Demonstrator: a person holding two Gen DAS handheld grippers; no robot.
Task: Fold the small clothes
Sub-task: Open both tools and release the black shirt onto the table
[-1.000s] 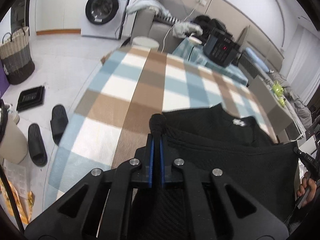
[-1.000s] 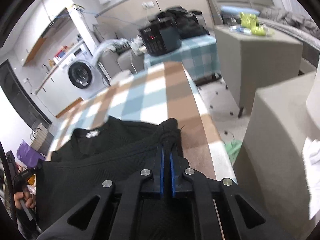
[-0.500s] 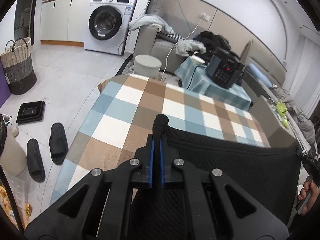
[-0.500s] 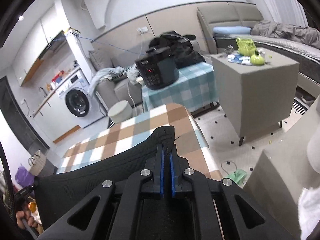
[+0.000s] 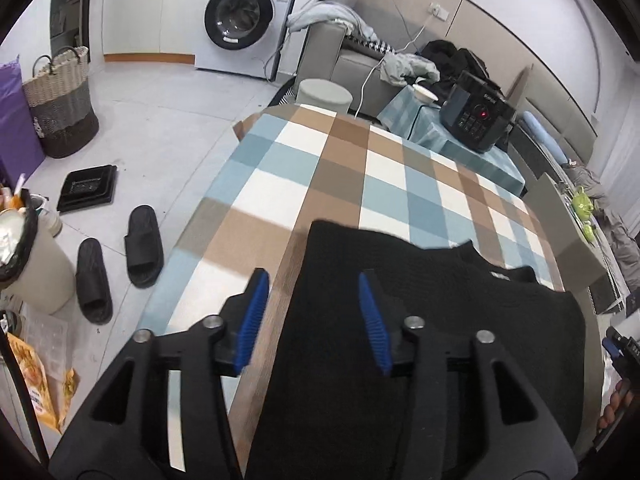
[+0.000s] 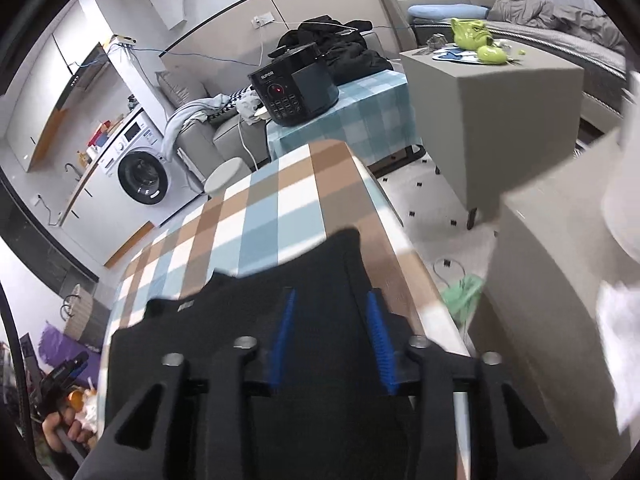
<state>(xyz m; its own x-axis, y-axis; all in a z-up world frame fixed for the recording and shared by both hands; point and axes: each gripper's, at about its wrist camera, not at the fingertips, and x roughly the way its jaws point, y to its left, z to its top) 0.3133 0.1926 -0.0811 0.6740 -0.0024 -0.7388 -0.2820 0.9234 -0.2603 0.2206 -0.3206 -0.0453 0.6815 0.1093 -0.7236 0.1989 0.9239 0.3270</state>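
Far left, on the floor: woven basket [image 5: 60, 104], flat black tray [image 5: 89, 189], pair of black slippers [image 5: 120, 258], pale bin [image 5: 24, 256] with a dark liner. Behind them, against the wall, a white washing machine [image 5: 244, 20].

Next along, the table [image 5: 360, 176] under a checked cloth of blue, brown and white. Spread flat on its near part, a black top [image 5: 420, 320], folded, with a neckline and small white label [image 5: 500, 275] toward its right side. Left edge of the top running close to the table's left side, a strip of cloth left showing beside it.

Left tool [image 5: 312, 316] wide open above the near left part of the top, holding nothing; left blue pad [image 5: 252, 320] over bare cloth, right blue pad [image 5: 374, 324] over black fabric.

Further right, right tool [image 6: 330, 336] also spread open and empty, both blue pads [image 6: 378, 344] over the top near its right edge. Contact with the fabric impossible to tell for either tool.

Beyond the table's far end, a round pale stool [image 5: 325, 95], then a black cooker [image 5: 476, 120] with a red light on a second checked cloth, dark clothes [image 6: 332, 46] heaped behind it. Far right, a grey block [image 6: 496, 92] carrying green items.
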